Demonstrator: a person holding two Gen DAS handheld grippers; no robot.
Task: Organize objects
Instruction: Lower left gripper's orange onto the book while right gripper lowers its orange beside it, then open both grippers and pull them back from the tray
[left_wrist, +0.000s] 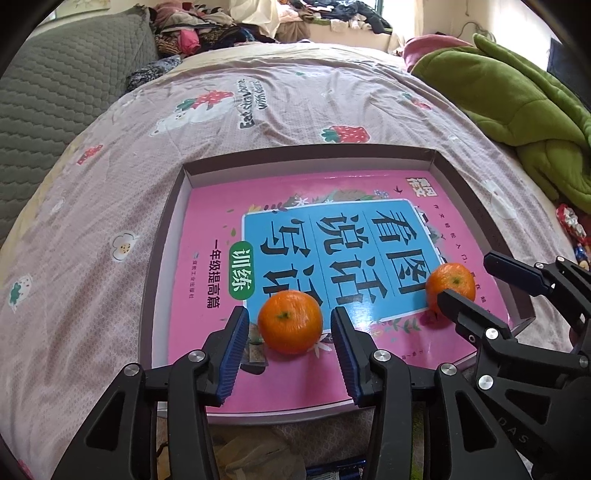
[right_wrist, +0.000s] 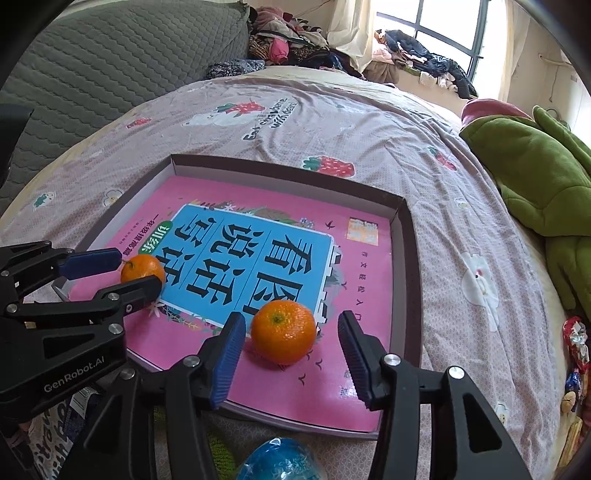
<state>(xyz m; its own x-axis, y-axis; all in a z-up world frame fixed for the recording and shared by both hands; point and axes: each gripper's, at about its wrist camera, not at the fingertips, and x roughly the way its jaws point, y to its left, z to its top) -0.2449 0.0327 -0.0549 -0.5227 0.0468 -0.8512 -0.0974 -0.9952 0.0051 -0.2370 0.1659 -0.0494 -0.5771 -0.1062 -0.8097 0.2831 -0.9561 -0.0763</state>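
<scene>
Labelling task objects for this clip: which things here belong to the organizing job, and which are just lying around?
In the job:
- left mandarin, between the open left gripper fingers
- right mandarin, between the open right gripper fingers
- box tray with the pink book inside

Lying about:
- green blanket
- grey quilted cover
- clothes pile
- blue wrapped object

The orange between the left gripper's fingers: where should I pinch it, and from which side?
Pinch the orange across its widest middle, coming down from above and in front as the left gripper already points. It sits stem-up on the flat pink book, round with no handle, and both pads flank it without touching.
</scene>
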